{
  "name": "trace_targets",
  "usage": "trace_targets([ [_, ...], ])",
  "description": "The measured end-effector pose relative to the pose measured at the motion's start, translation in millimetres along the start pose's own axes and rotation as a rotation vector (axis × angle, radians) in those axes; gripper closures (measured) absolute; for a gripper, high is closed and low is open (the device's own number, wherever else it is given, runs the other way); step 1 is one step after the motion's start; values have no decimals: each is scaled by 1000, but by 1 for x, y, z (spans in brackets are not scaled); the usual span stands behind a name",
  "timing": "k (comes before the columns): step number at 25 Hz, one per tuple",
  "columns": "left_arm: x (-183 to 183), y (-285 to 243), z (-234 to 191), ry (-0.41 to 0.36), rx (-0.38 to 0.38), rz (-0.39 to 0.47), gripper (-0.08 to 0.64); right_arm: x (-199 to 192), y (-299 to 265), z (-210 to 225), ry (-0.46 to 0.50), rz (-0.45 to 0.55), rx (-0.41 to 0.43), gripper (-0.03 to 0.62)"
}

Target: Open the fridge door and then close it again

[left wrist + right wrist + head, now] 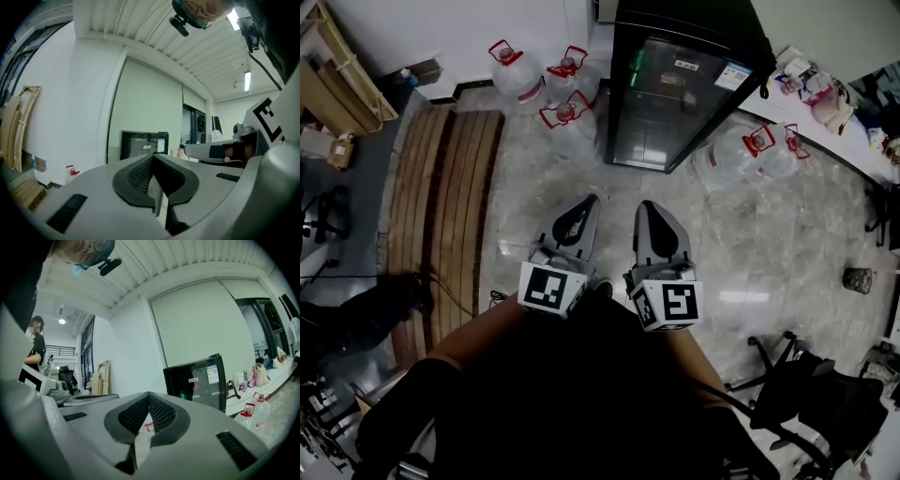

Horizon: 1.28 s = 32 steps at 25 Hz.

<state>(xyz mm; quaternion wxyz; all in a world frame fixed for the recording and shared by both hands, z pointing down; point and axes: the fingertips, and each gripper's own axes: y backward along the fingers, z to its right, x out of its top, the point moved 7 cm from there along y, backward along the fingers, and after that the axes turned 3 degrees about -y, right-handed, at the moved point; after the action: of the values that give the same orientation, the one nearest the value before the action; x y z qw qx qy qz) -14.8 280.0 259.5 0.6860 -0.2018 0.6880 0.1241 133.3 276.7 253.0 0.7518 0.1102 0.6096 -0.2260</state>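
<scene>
Left grey tongs and right grey tongs hang side by side, each pressed together on nothing, pointing at the black glass-door fridge, door closed.

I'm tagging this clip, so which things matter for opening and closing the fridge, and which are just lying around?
For the job: fridge, left gripper, right gripper, both shut and empty.
Lying about: water jugs, wooden slats, black chair.
</scene>
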Motion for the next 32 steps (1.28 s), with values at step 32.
trace_targets([
  [32,-135,-356,-226,-59,-285,-44,462,-83,-342,146,-47,-110,-96,577],
])
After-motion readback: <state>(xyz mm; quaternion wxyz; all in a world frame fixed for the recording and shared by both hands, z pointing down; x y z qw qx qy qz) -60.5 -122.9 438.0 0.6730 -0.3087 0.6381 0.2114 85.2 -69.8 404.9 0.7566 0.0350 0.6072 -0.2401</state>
